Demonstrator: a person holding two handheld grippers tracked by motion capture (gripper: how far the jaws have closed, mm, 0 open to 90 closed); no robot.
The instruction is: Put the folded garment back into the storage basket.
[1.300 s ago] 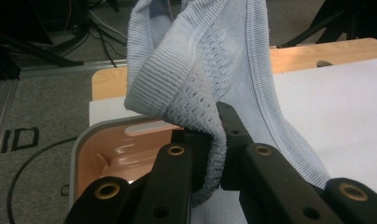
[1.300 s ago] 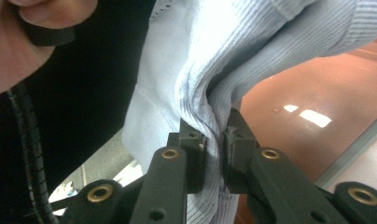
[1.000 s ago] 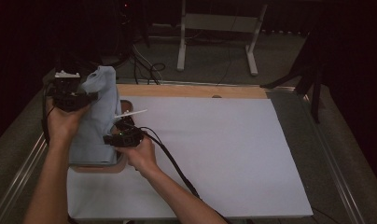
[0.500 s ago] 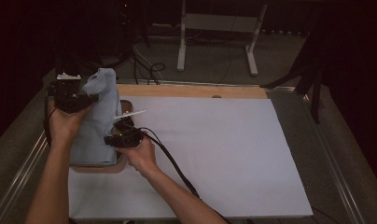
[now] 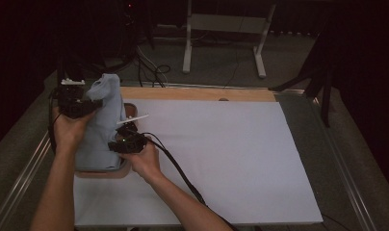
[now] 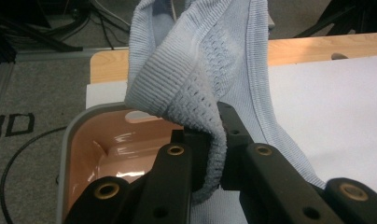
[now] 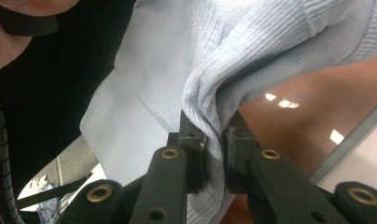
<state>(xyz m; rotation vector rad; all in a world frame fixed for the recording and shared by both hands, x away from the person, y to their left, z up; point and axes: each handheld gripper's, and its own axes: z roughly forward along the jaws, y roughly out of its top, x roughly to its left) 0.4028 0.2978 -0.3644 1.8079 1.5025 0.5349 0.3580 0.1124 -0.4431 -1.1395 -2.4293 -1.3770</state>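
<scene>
Both tongs are pinching the same light blue knit cloth. Left tongs are pressed together on a ribbed fold of it, and right tongs are squeezed shut on another fold lower down. The cloth is held up over a pink tub with a grey rim, and its lower end hangs down into the tub. In the high view the left tongs hold the cloth's top, farther away, and the right tongs hold it nearer, beside the tub's right rim.

The tub sits at the left edge of a white sheet on the surface. A wooden strip shows along the far edge of the sheet. To the right of the tub the white sheet is wide and bare. Grey floor lies just left of the tub.
</scene>
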